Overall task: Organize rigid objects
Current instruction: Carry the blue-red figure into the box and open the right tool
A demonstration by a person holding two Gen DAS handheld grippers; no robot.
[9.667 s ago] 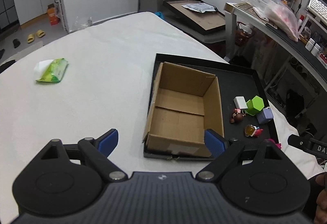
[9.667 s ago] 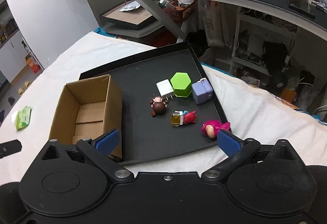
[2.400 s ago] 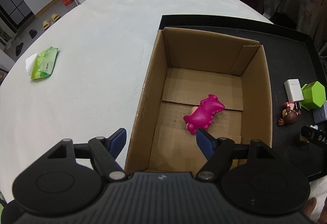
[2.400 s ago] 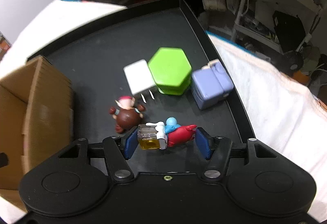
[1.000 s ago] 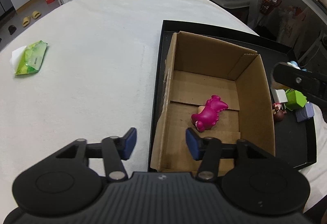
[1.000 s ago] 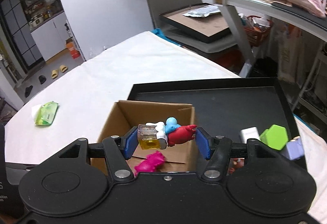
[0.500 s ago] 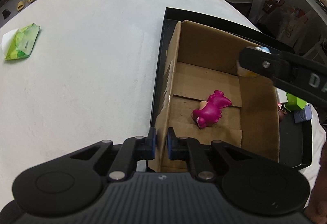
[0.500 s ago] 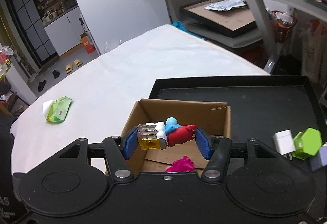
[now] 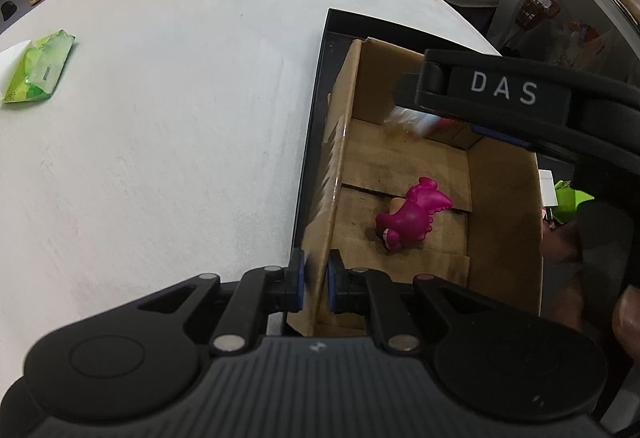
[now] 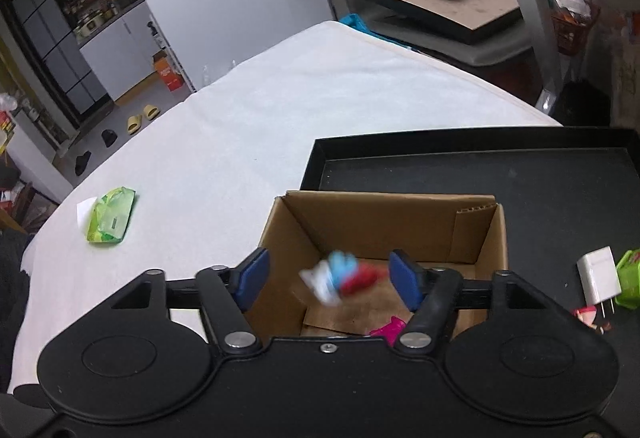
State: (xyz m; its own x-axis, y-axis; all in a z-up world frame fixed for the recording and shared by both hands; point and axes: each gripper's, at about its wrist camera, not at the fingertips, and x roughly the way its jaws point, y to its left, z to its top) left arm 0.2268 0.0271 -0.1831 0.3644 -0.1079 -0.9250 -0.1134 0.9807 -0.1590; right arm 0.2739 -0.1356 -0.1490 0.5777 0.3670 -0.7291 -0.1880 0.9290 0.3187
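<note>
Left wrist view shows the left gripper clenched on the near left wall of the cardboard box, which sits at the left end of the black tray on the white table. A pink figurine lies on the box floor. Over the box the right gripper is spread wide, a blue, white and red toy (blurred) loose between its fingers, touching neither.

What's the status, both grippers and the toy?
Left gripper shut on the box wall. Right gripper open; blurred toy between the jaws, above the box. Pink toy already inside. Nothing in the way.
</note>
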